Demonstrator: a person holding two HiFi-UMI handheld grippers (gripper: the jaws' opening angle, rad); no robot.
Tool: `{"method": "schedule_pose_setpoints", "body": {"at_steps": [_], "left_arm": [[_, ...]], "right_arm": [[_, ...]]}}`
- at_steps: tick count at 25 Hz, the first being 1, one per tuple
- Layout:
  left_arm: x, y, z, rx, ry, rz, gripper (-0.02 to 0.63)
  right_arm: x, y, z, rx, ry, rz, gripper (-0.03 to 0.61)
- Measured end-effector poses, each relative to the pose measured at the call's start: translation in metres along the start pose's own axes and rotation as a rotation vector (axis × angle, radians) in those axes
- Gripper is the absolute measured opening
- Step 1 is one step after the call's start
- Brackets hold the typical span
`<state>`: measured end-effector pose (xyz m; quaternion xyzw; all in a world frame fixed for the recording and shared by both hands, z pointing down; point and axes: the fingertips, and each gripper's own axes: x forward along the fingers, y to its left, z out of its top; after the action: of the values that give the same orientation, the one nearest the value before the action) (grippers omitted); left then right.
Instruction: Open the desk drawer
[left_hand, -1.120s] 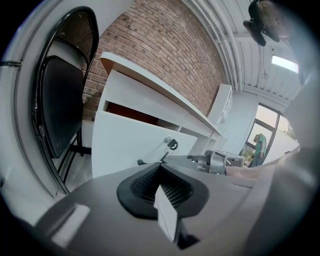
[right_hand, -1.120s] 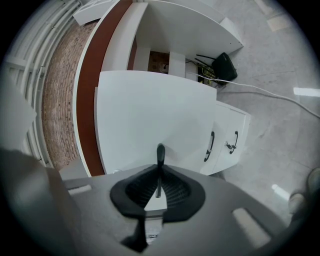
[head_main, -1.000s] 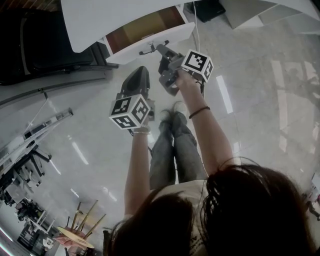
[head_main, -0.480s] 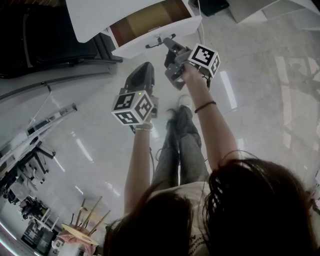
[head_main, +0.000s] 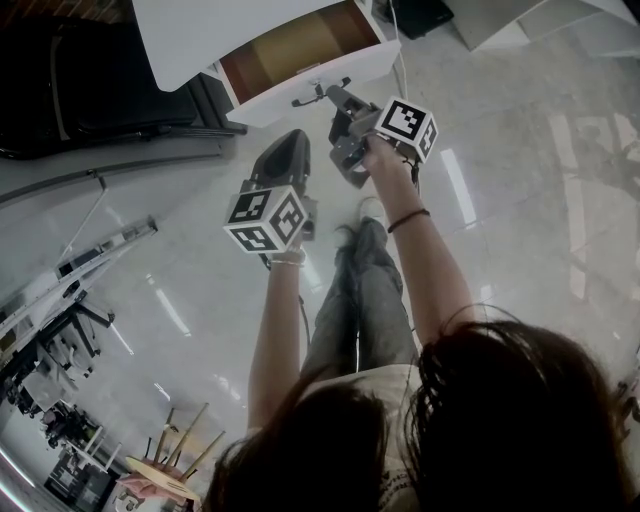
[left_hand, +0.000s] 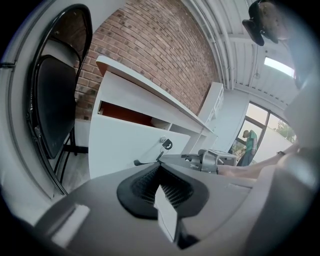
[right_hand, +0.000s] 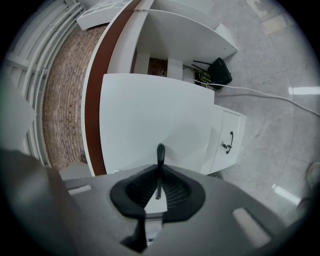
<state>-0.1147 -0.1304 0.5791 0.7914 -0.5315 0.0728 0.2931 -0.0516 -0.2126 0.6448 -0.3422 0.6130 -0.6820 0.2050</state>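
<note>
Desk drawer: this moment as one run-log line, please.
drawer: partly open | right gripper: shut on drawer handle | left gripper: shut, empty

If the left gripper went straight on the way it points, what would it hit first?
Probably the drawer front, close by the handle that the right gripper grips. Depth is unclear.
</note>
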Motion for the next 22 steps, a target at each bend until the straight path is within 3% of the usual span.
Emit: {"method": "schedule_pose_setpoints", "body": {"at_steps": [22], "left_arm": [[-0.011,0.001,-0.008,0.005,-0.004,0.004,-0.006]], "right_arm": [[-0.007,-0.001,-0.004,-0.007,-0.008,0.044,0.025]]}}
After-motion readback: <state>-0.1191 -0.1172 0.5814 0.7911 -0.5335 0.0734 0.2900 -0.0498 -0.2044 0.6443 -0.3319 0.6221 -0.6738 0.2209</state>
